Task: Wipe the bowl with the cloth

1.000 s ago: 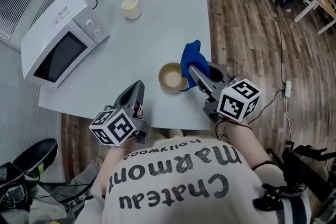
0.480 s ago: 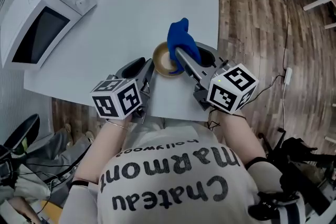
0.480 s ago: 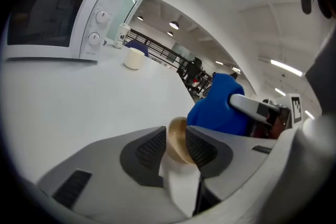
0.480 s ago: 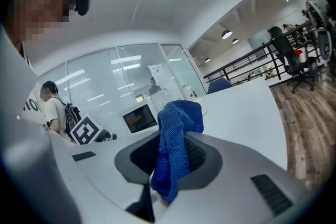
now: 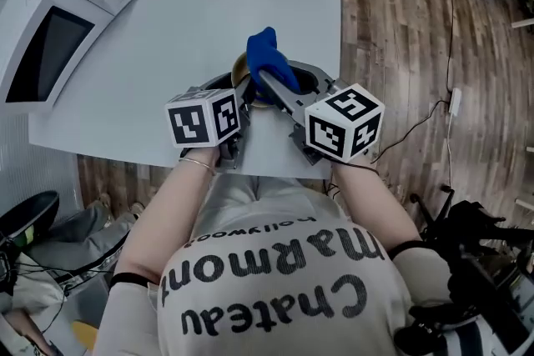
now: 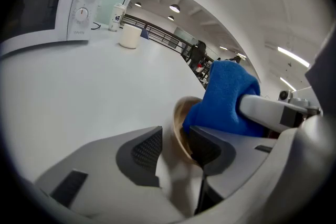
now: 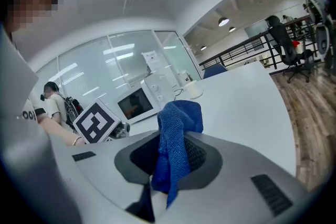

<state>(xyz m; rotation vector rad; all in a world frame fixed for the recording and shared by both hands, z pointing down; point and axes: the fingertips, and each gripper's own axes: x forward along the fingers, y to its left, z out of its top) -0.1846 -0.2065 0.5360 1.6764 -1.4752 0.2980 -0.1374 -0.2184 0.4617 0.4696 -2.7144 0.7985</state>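
- Close to the near edge of the white table [image 5: 167, 29] sat the one round tan bowl [image 6: 181, 123], tipped so that its opening faced right in the left gripper view.
- Only one cloth showed: a blue, woven cloth [image 7: 176, 128], bunched and standing up. In the left gripper view it covered the bowl's opening. How deep it reached inside could not be told.
- The right gripper [image 7: 172, 152] had its jaws clamped together on the cloth's lower folds.
- The left gripper [image 6: 176, 139] had just been opening. Its jaws stood apart with the bowl's rim between them, the rim close against the right jaw and clear of the left.
- Two cups stood well apart from the bowl at the table's far end: a squat cream cup [image 6: 129, 38] and a taller white printed cup [image 6: 117, 17]. Their contents could not be seen.
- One white microwave oven [image 5: 50, 21] with two round knobs stood along the table's left side, its door closed.
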